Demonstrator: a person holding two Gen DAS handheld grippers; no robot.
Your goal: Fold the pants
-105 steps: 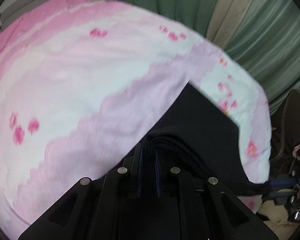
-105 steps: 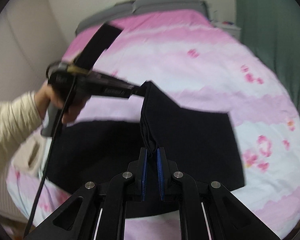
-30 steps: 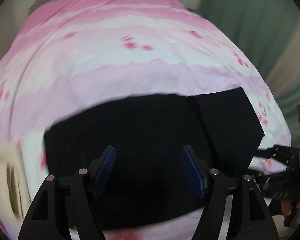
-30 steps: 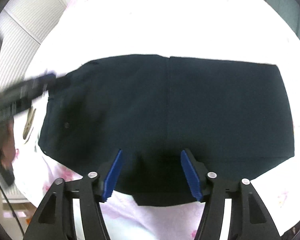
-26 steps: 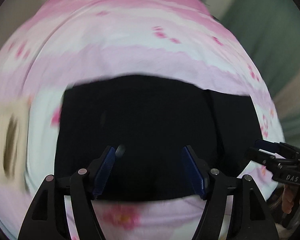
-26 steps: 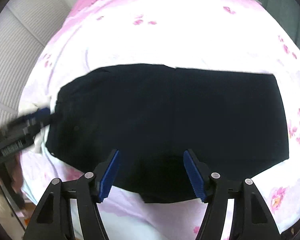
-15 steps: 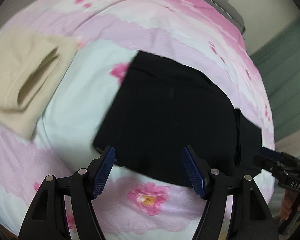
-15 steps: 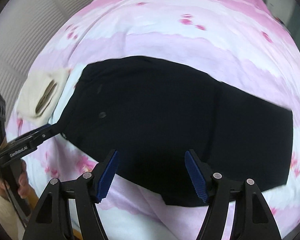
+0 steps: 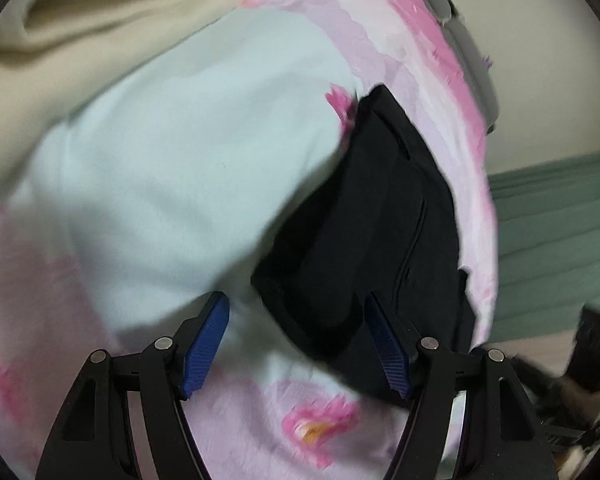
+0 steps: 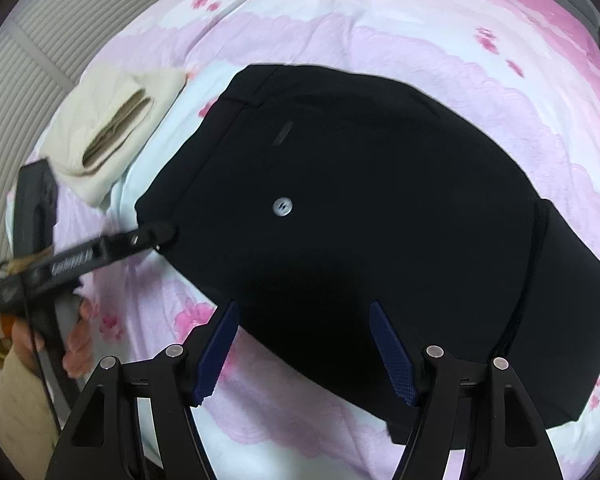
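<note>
Now pants (image 10: 380, 216) lie flat, part-folded on bed (image 10: 400, 40), long axis left to right; left tongs (image 10: 156, 236) released, at the left-end corner, nearer; right tongs (image 10: 302, 350) released, empty, over near edge; grabbing that end looks next.

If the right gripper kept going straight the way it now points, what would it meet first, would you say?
Most likely the black pants lying on the pink bedspread. The right gripper stands open and empty, aimed at the cloth's near part; how far off it is, I cannot tell.
</note>
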